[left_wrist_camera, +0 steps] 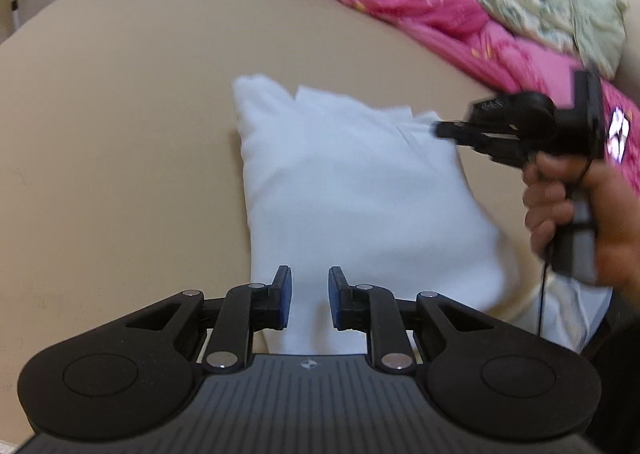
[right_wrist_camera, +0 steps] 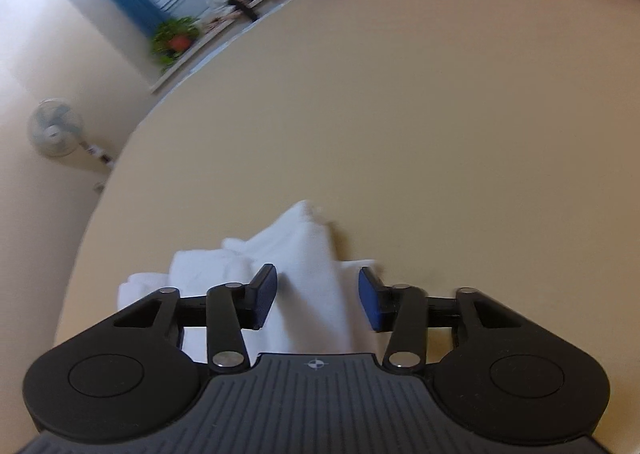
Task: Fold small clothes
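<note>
White soft garment [left_wrist_camera: 352,189] lies folded on beige bed [left_wrist_camera: 120,133]; both grippers gape empty.

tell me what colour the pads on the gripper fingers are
Blue pads on black fingers, clearest in the right wrist view; the left gripper has the same.

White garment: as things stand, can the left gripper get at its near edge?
Probably yes. The left gripper is open, and the white garment lies right under its fingertips on the tan surface. Nothing lies between; the right gripper is over the far corner.
</note>
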